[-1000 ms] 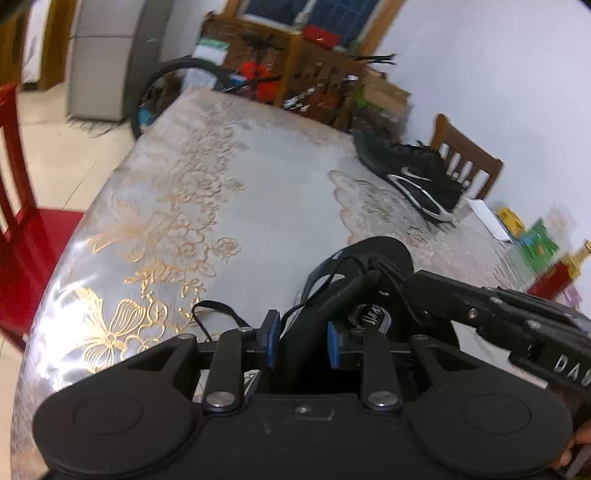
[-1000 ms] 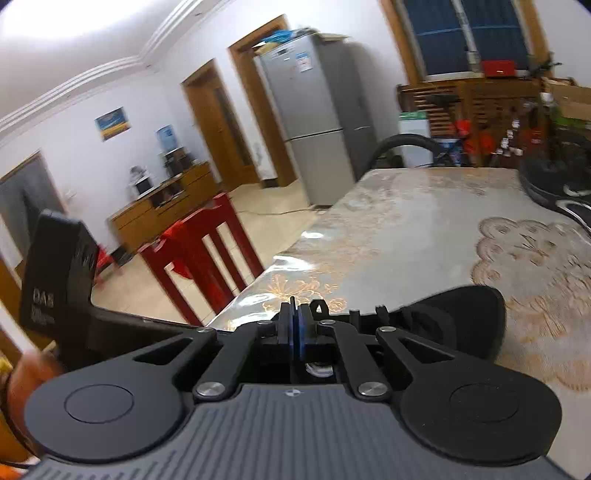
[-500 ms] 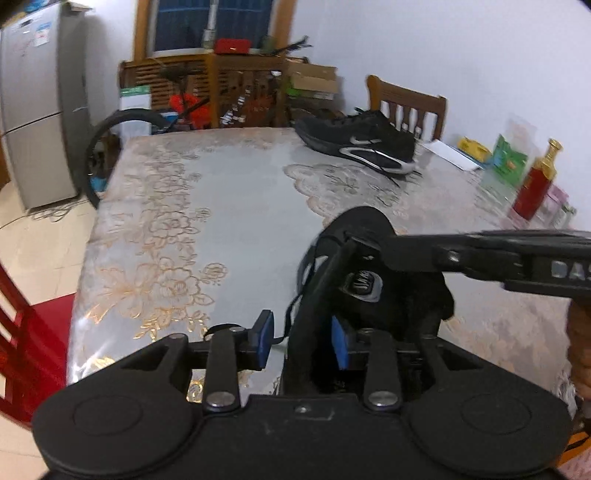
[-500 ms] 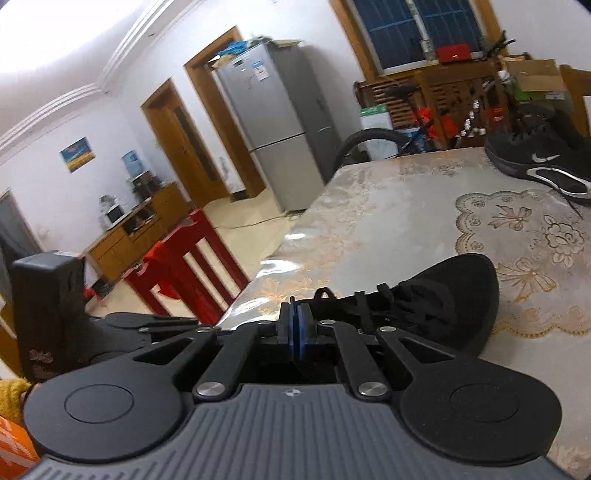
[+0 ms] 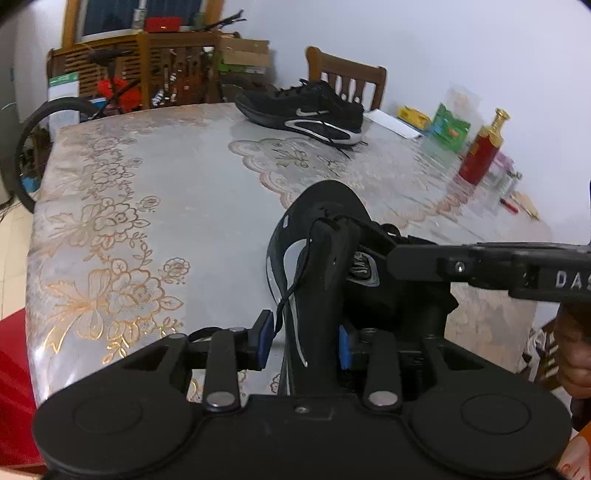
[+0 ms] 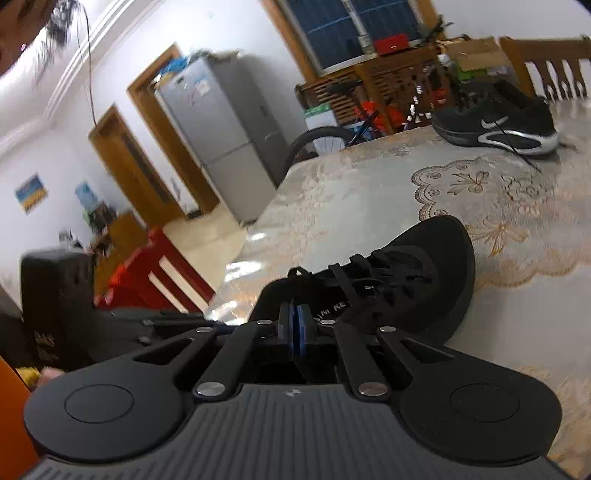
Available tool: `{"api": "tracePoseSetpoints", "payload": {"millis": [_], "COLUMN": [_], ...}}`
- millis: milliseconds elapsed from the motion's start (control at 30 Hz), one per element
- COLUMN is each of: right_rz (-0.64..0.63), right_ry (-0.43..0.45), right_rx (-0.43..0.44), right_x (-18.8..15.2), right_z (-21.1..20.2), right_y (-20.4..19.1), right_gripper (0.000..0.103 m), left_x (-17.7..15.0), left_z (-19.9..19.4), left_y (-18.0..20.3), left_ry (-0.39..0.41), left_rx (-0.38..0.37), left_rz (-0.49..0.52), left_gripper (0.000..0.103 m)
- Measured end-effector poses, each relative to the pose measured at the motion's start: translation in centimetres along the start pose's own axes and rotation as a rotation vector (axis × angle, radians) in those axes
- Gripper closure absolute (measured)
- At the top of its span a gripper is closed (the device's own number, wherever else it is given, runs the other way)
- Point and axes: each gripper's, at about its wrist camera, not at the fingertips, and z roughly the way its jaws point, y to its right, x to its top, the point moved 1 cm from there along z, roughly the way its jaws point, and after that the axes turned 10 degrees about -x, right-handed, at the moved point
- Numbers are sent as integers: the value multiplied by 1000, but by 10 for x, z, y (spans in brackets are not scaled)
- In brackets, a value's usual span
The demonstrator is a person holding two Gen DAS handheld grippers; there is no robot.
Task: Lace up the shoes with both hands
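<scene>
Both tongs at the near shoe (image 6: pixel 417 280)

Left gripper (image 5: pixel 304 345) wide, straddling its side wall; right gripper (image 6: pixel 294 328) narrow, possibly pinching the lace (image 5: pixel 295 280).

A home dining room.
Fridge (image 6: pixel 225 136), wooden doors (image 6: pixel 136 173), bicycle (image 6: pixel 325 140), chairs (image 5: pixel 347 79) round a cloth-covered table (image 5: pixel 177 206).

White walls, a grey fridge (image 6: pixel 229 133) beside wooden doorways, a dark window (image 6: pixel 347 26), red chairs (image 6: pixel 155 273).
</scene>
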Motion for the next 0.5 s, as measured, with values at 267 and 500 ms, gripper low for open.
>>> {"api": "tracePoseSetpoints", "payload": {"millis": [267,500], "right_rz": [44,80], "right_ry": [60,116], "right_rx": [28,81], "right_x": [-10,-15], "right_z": [-1,0], "right_y": [4,13], "right_gripper": [99,99], "left_x": [4,6], "left_z": [4,6], "left_y": [-5,0], "left_ry": [-46,-72], "left_rx": [-15,18], "left_rz": [7,28], "left_gripper": [65,65]}}
